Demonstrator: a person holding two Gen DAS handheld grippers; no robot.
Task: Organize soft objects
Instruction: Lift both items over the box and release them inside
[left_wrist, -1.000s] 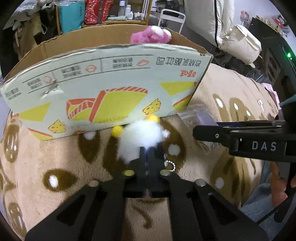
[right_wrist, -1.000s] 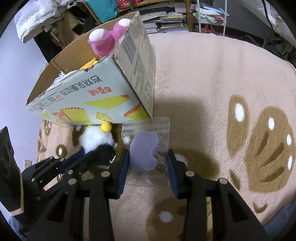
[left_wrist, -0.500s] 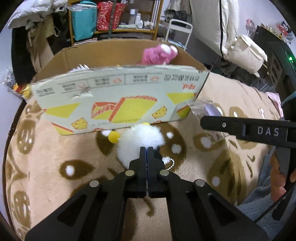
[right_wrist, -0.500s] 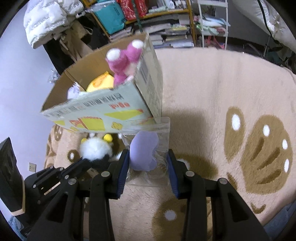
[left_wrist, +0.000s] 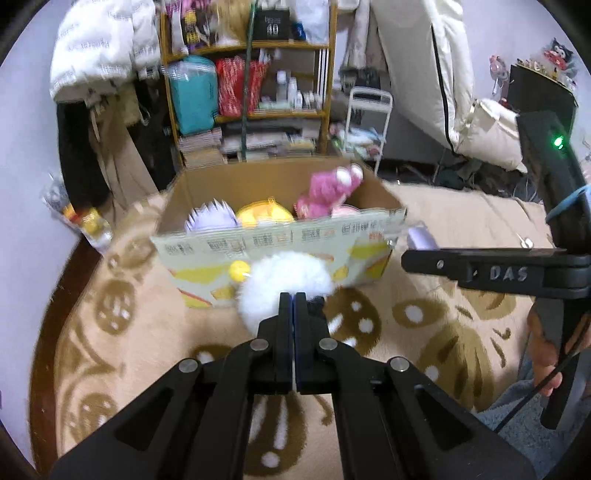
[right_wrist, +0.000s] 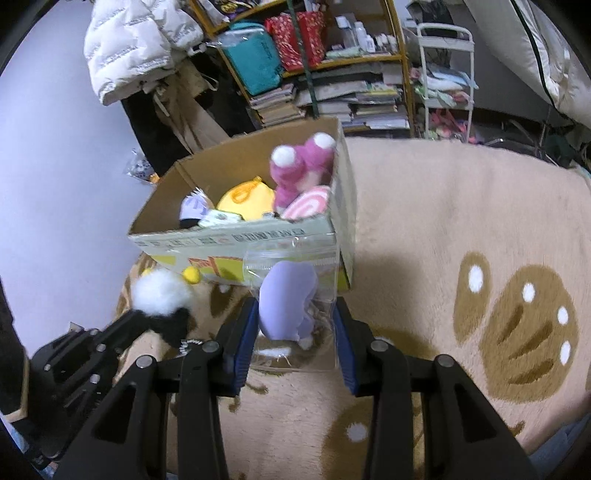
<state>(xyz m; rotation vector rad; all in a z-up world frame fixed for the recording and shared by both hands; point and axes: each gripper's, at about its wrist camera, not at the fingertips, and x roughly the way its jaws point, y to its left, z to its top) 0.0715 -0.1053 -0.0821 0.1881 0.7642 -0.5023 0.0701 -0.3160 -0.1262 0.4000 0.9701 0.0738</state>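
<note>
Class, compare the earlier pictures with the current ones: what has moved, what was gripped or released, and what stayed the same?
Both hand-held grippers rose, bringing the inside of the cardboard box into view. The left hand-held gripper lifted the white fluffy toy off the rug; the right hand-held gripper raised the clear bag. Nothing was newly gripped or released. The box and its toys stayed put.

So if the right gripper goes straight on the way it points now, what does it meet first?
Probably the near printed wall of the cardboard box. The right gripper holds the clear bag, whose top edge already overlaps that wall; depth is unclear.
</note>
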